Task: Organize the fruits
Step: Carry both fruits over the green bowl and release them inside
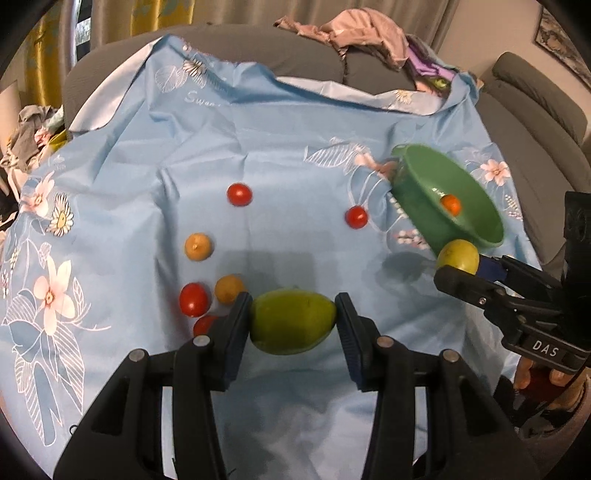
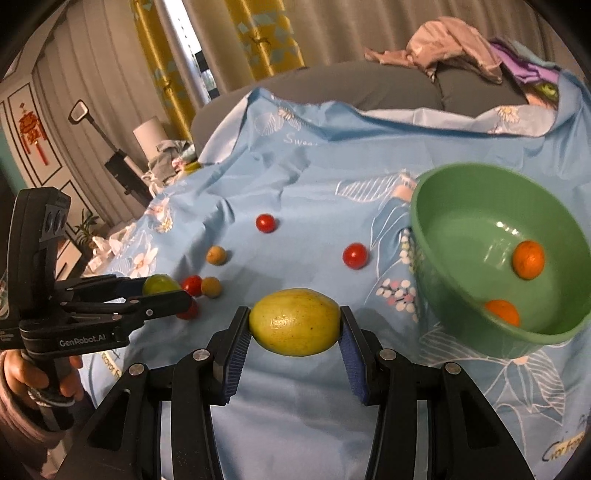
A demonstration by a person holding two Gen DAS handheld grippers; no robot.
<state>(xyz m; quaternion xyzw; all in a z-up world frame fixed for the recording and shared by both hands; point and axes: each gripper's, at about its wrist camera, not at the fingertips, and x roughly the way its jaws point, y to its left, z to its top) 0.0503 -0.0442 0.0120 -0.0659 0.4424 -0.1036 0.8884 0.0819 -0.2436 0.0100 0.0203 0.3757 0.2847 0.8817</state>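
My left gripper is shut on a green fruit, held above the blue flowered cloth. My right gripper is shut on a yellow-green fruit, just left of the green bowl. The bowl holds two orange fruits. In the left wrist view the right gripper holds its fruit by the bowl's near rim. Red tomatoes and small yellow-brown fruits lie on the cloth.
The cloth covers a grey sofa with pink and purple clothes on its back. Another red tomato sits partly behind my left finger. A pile of laundry lies to the left.
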